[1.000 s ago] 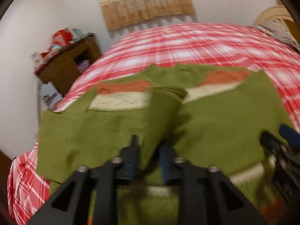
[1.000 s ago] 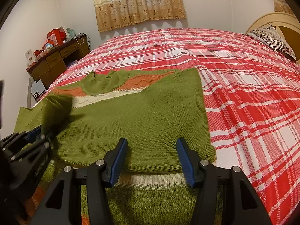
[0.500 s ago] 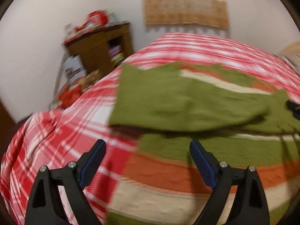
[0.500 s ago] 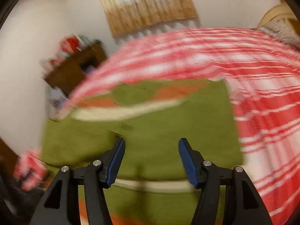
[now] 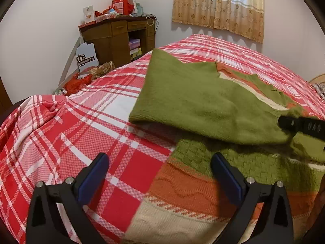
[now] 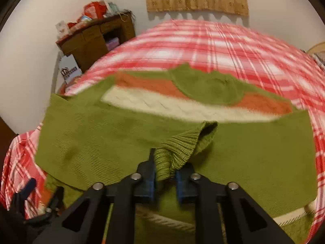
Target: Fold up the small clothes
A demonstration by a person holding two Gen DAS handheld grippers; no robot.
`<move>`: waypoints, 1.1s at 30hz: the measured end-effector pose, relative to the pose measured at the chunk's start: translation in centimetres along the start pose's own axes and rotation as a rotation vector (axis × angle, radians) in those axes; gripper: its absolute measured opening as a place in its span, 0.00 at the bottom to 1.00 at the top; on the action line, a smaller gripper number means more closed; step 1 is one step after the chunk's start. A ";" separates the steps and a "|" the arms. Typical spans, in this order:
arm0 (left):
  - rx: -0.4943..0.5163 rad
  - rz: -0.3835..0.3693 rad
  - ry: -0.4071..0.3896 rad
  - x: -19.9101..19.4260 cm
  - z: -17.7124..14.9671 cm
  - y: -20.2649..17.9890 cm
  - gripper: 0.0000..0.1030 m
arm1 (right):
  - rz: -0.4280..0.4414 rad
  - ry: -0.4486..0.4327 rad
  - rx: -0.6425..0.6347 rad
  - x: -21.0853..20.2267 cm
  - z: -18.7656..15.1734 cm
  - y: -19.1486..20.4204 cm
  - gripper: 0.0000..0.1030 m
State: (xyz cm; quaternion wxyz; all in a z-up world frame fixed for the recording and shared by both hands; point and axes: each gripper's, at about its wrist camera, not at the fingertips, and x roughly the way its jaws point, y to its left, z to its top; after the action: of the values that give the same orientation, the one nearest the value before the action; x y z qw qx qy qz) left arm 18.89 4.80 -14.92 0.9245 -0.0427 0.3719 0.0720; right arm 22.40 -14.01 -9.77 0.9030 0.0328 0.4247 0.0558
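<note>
A small green sweater (image 6: 126, 140) with orange and cream stripes lies on the red plaid bed; both sleeves are folded across its front. My right gripper (image 6: 165, 181) is shut on the ribbed green sleeve cuff (image 6: 182, 146), held just above the sweater's middle. In the left wrist view the sweater (image 5: 195, 101) lies ahead and to the right. My left gripper (image 5: 158, 172) is open and empty over the sweater's lower left corner, at the striped hem (image 5: 182, 195). The right gripper's tip (image 5: 300, 125) shows at the right edge.
A red-and-white plaid bedspread (image 5: 71, 134) covers the bed. A brown wooden desk (image 5: 115, 38) with clutter on top stands against the wall at the far left. Bags and boxes (image 5: 85, 75) sit on the floor beside it. A curtain (image 5: 219, 6) hangs on the back wall.
My left gripper let go of the sleeve cuff, opened and moved left to the hem corner. My right gripper moved in over the middle and closed on the cuff.
</note>
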 end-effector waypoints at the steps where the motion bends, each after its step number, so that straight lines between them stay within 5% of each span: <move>1: -0.004 -0.004 -0.002 0.0 0.0 0.1 1.00 | 0.011 -0.029 -0.006 -0.9 0.5 0.4 0.14; 8: -0.008 -0.005 -0.001 0.4 0.5 0.9 1.00 | 0.051 -0.327 -0.026 -11.0 5.9 0.9 0.14; 11: -0.008 -0.004 -0.002 0.4 0.5 0.9 1.00 | 0.026 -0.367 -0.004 -13.3 6.3 -1.3 0.14; 21: -0.003 0.015 -0.001 0.5 0.5 1.0 1.00 | -0.252 -0.152 -0.013 -6.5 -1.5 -11.6 0.16; 24: -0.003 0.015 0.000 0.5 0.4 0.9 1.00 | -0.315 -0.030 -0.002 -3.4 -3.5 -13.2 0.37; 25: -0.004 0.013 0.000 0.5 0.5 0.9 1.00 | -0.292 -0.057 0.036 -4.3 -3.4 -13.8 0.40; 27: -0.005 0.010 0.004 0.4 0.5 0.9 1.00 | -0.292 -0.116 0.105 -6.5 -3.5 -15.0 0.63; 31: 0.024 0.048 0.020 -0.1 1.2 0.4 1.00 | -0.408 -0.202 0.206 -10.7 -4.3 -16.6 0.64; 33: 0.059 0.060 -0.012 -1.0 2.0 -0.5 1.00 | -0.362 -0.218 0.207 -11.7 -4.4 -16.4 0.63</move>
State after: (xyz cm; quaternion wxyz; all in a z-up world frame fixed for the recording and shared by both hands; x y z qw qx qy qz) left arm 19.63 4.47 -12.81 0.9250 -0.0037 0.3694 0.0890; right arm 12.86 -31.73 -5.40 0.9307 0.0543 0.3269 -0.1548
